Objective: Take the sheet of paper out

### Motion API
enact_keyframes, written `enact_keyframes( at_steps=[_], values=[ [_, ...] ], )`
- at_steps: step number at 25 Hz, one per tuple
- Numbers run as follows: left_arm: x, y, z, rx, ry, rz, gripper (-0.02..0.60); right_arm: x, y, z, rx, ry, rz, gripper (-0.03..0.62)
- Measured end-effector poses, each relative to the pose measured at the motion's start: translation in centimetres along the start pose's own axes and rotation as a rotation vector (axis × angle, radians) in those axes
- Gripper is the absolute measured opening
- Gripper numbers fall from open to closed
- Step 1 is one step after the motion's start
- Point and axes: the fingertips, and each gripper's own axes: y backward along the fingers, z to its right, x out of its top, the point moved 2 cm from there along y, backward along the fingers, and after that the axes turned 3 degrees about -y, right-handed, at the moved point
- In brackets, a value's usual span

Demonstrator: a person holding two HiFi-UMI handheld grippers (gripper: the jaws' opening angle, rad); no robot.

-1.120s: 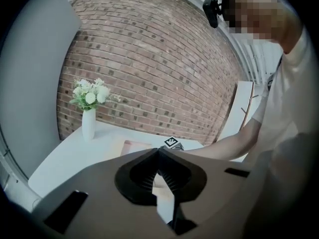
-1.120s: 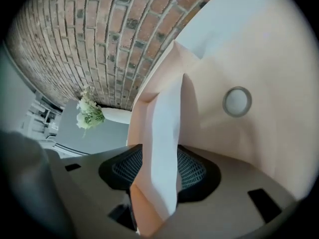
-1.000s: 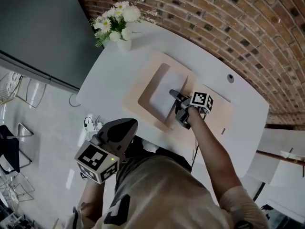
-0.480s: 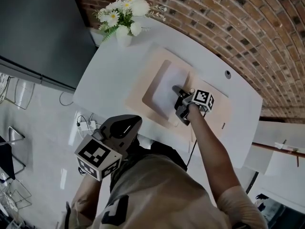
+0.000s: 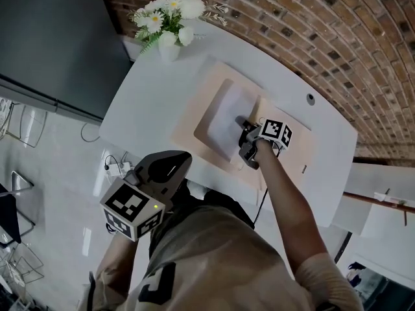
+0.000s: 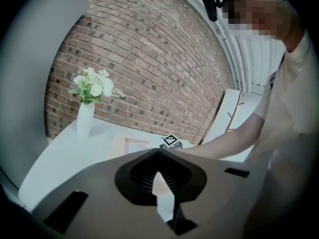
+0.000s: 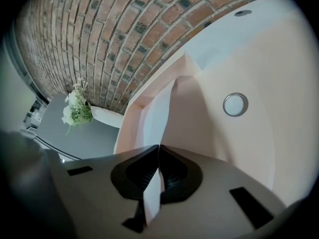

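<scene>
Nearest the person, the left gripper [image 6: 159, 150] is hovering short of the white table [image 5: 142, 109], its jaws resting together with nothing between them; farther out, the person's bare arm is reaching over the table's edge, and the right gripper [image 7: 158, 148] is pinching the near edge of the sheet of paper [image 5: 224, 118], its jaws having just been closing until they are pressed tight on the white sheet; the rest of the sheet is lying inside the open pale pink folder [image 5: 191, 127], whose round snap button [image 7: 235, 104] is showing on the flap beside it; beyond, a vase of white flowers [image 5: 170, 44] is standing at the table's far corner before a brick wall [image 5: 311, 31].
</scene>
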Motion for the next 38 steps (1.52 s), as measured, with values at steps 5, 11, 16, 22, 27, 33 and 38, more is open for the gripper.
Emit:
enact_keyframes(
  at_steps=[5,11,16,22,27,33,38],
  values=[
    [0.6,-0.6,0.7,0.006,-0.009,-0.011,0.014,-0.1,0.1,-0.1,0.03,-0.026,-0.005,0.025],
    [1.1,-1.9,1.5,0.001,-0.02,-0.023,0.014,0.0,0.7,0.1,0.057,-0.041,-0.011,0.025],
    [1.7,-3.0,2.5,-0.005,-0.041,-0.042,0.014,-0.1,1.2,0.3,0.09,-0.075,-0.014,0.025],
    [1.5,-3.8,3.2,-0.003,-0.06,-0.061,0.014,-0.1,1.8,0.8,0.11,-0.091,-0.013,0.025],
    [0.9,-3.9,3.2,0.003,-0.069,-0.069,0.014,0.1,2.5,1.1,0.104,-0.09,-0.009,0.025],
    [0.7,-3.7,3.1,0.003,-0.066,-0.058,0.014,0.1,3.4,1.4,0.081,-0.079,-0.005,0.025],
    [0.9,-2.6,2.4,-0.003,-0.072,-0.038,0.014,-0.3,3.8,1.6,0.054,-0.068,0.012,0.025]
  ],
)
